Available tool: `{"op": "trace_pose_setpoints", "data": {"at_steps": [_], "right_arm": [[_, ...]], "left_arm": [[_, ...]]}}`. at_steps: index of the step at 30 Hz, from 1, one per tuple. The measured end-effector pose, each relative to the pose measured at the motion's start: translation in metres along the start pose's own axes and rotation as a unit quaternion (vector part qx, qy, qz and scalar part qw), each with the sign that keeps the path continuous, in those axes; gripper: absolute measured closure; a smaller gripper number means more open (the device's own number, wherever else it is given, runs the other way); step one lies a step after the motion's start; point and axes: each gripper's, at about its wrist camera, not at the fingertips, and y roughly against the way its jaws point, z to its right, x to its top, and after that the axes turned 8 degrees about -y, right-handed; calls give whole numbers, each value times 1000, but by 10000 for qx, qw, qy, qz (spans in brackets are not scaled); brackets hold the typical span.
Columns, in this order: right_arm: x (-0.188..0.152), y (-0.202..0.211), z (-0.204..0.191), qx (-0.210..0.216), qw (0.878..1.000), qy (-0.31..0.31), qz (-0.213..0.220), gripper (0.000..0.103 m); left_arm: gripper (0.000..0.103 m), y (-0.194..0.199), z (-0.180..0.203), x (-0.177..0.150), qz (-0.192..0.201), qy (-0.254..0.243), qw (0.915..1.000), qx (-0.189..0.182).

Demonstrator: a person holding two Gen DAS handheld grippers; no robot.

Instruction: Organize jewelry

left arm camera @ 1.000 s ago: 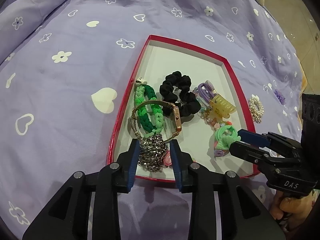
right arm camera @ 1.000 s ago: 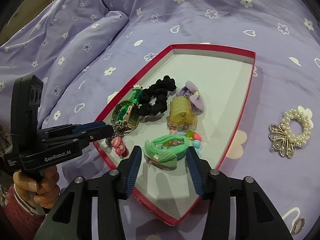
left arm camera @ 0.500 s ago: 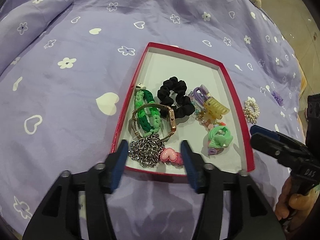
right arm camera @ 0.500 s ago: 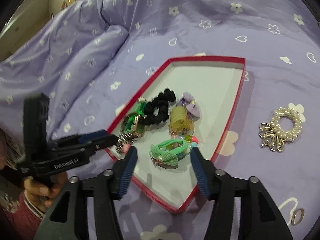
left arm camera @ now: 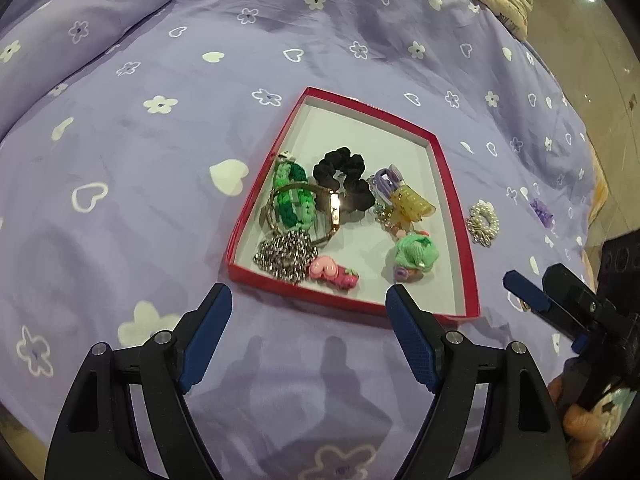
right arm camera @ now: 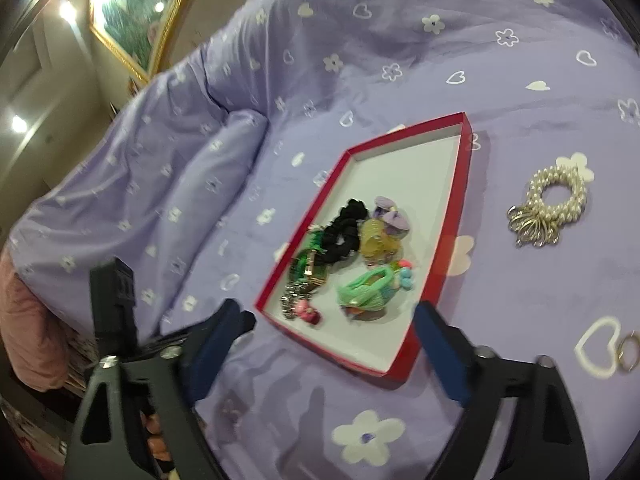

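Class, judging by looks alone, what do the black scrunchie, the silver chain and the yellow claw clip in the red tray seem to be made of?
Black scrunchie: matte gathered fabric, soft ruffles, no shine.
Silver chain: probably metal; small links glint brightly.
Yellow claw clip: likely translucent plastic; light passes through its glossy, rigid shell.

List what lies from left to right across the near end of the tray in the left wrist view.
Silver chain → pink heart clip → green hair tie → tray's right wall → pearl scrunchie, lying outside on the bedspread.
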Motion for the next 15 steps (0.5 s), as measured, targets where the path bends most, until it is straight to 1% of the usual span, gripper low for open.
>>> {"op": "trace_pose_setpoints", "data": {"at_steps": [5, 8, 10, 15], "right_arm": [[-15, 7, -1, 196, 9997, -82, 140, 9], [-22, 11, -1, 208, 9996, -87, 189, 9], [-26, 13, -1, 163, 9996, -54, 224, 9], [-36, 20, -10, -187, 9989, 329, 259, 9]], "left_arm": [[20, 10, -3, -12, 19, 164, 9999, 38], [20, 18, -2, -21, 11, 163, 9997, 183], [20, 23, -2, -25, 58, 150, 9996, 237], [12, 39, 4, -35, 221, 49, 9984, 518]]}}
